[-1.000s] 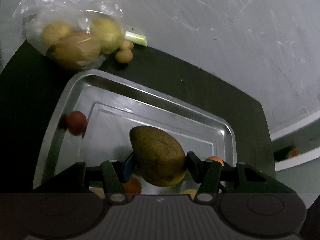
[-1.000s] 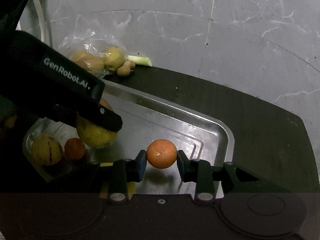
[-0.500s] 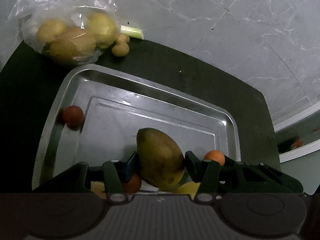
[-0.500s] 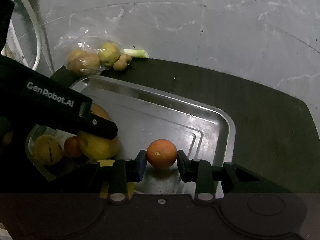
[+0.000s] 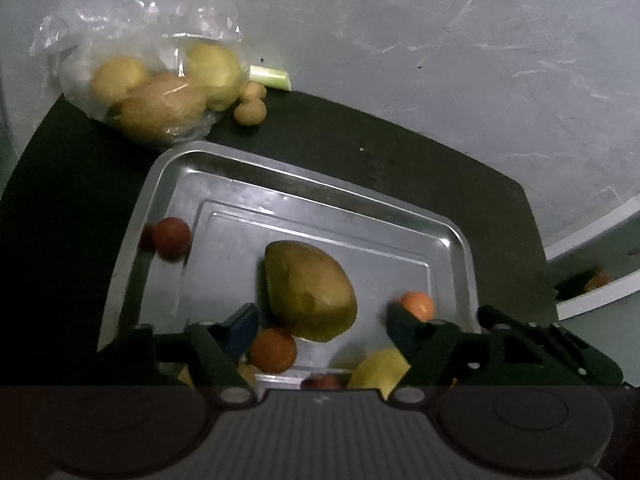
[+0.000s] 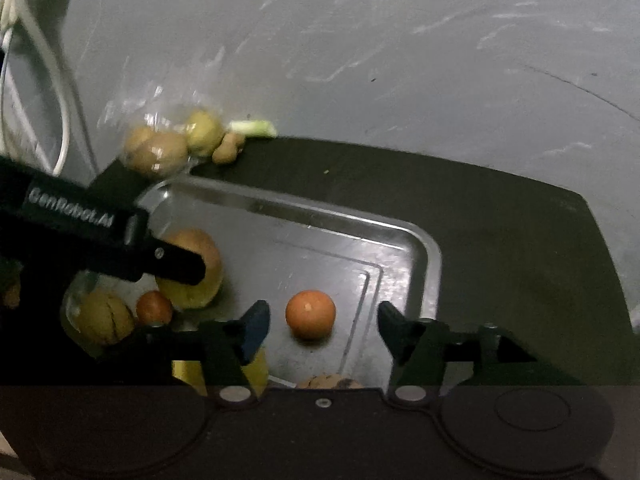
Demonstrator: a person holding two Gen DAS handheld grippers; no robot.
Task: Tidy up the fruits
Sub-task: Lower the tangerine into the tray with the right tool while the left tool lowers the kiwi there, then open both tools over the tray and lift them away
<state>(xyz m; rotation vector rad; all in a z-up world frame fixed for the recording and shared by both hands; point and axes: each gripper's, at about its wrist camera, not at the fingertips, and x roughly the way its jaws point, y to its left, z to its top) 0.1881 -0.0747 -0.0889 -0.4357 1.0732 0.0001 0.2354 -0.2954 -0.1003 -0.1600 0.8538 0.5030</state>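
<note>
Tabletop (image 5: 400, 160) carries tray (image 5: 248, 164). Mango (image 5: 310, 290) sits in tray between my left claw's (image 5: 320, 322) spread fingers. Orange (image 6: 310, 314) lies in tray, right claw (image 6: 320, 322) wide apart around it, not touching.

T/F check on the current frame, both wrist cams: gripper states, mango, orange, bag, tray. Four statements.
1. The left gripper is shut on the mango. False: its jaws stand apart, clear of the fruit.
2. The orange sits on the metal tray between the right gripper's open fingers. True.
3. The plastic bag lies inside the tray. False: it lies on the dark surface beyond it.
4. A small red fruit sits near the tray's left wall. True.
</note>
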